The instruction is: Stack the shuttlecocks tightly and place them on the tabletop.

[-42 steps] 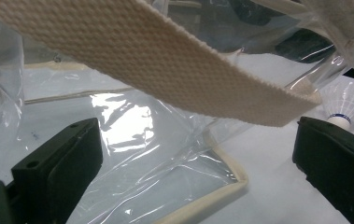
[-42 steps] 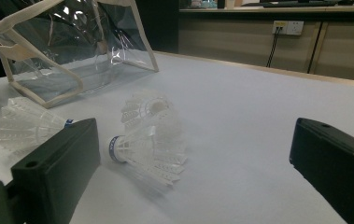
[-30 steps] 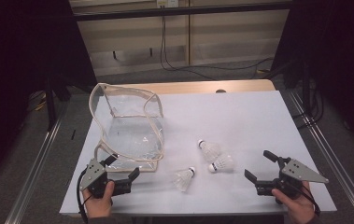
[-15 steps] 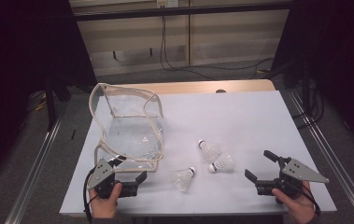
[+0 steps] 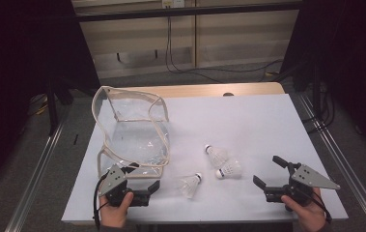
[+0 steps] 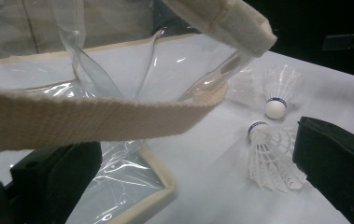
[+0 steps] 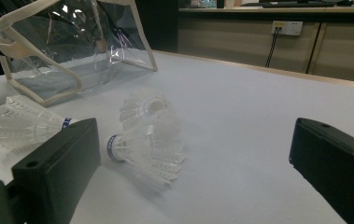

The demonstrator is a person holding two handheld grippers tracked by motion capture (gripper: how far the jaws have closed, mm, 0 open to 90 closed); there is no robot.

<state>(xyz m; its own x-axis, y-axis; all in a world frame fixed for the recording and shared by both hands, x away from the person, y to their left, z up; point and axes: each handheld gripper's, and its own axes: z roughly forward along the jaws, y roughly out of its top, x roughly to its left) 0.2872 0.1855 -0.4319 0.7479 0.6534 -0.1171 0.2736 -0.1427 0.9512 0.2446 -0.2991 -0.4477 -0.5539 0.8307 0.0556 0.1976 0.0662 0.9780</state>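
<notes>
High view, shuttlecock (image 5: 190,183) just right of left gripper (image 5: 144,186), apart

I see a white table (image 5: 248,121) from above. A clear bag (image 5: 134,130) with a cream edge stands on its left part, with its top open. Three shuttlecocks lie near the front: one (image 5: 190,182) by the bag's corner, and two more, (image 5: 216,154) and (image 5: 229,169), close together to the right. My left gripper (image 5: 144,186) is at the bag's front corner, fingers apart. My right gripper (image 5: 268,172) is near the front right edge, fingers wide apart, holding nothing.
</notes>
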